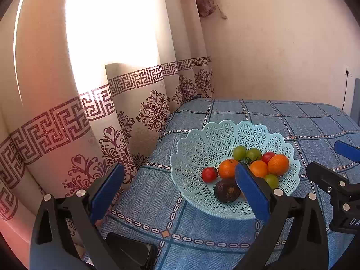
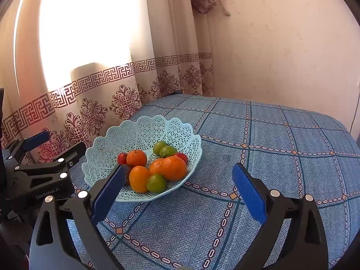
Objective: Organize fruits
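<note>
Fruits (image 2: 157, 168) in basket (image 2: 144, 130) | blue checked bedcover (image 2: 270, 157) | patterned curtain (image 2: 101, 103) | both hand-held grippers (image 1: 180, 180) (image 2: 180, 180) wide, empty

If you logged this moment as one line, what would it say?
left gripper: open, empty | right gripper: open, empty | fruits: all in basket | basket: on blue cloth

Sunlit patterned curtain (image 1: 94, 103), pale wall (image 1: 281, 45), blue plaid bedspread (image 2: 281, 157) w/ grid lines

fruits (image 2: 155, 168) in basket (image 2: 139, 126), on (seemingly) bed (image 2: 281, 157)
</note>
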Demonstrator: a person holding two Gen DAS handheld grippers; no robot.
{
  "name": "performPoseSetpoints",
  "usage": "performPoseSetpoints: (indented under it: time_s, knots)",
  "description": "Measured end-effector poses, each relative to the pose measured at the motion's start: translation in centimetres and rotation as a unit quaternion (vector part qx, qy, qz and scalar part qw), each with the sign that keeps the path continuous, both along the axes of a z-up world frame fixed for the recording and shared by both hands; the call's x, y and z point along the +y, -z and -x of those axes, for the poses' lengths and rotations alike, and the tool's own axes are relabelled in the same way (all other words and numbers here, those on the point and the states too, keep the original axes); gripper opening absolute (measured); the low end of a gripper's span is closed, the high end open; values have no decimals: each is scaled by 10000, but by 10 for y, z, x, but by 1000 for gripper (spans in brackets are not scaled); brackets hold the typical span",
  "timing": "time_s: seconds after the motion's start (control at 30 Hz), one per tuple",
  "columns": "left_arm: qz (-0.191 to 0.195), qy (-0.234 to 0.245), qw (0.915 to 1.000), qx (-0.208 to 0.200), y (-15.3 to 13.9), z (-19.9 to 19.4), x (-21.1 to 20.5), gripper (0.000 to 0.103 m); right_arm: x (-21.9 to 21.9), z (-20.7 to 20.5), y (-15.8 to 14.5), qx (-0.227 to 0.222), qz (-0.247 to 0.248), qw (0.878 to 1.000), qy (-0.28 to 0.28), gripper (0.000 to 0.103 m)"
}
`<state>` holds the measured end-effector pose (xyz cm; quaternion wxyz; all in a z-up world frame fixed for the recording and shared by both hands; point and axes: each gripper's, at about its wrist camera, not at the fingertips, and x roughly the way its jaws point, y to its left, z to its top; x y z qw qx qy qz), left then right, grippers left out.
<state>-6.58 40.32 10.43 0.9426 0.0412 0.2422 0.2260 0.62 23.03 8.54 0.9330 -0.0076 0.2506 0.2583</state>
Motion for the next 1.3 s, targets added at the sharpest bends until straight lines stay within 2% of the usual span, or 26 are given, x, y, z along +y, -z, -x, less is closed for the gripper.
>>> performPoseSetpoints:
  time_s: [0.13,0.43,0.87,1.3]
  knots:
    - [-2,-15,10000,21,1,1,1,100,1,8,-1,-176,141,9997,-15,98]
    - [-145,-139,9998,86,4,-2,2,100,9,7,6,-157,463,9988,91,98]
    - [-388,-34,9975,586,22,-17,3,100,14,7,13,-118,594,9982,12,98]
    - [-384,-24,9973,628,24,-17,4,100,15,2,20,168,568,9982,-130,98]
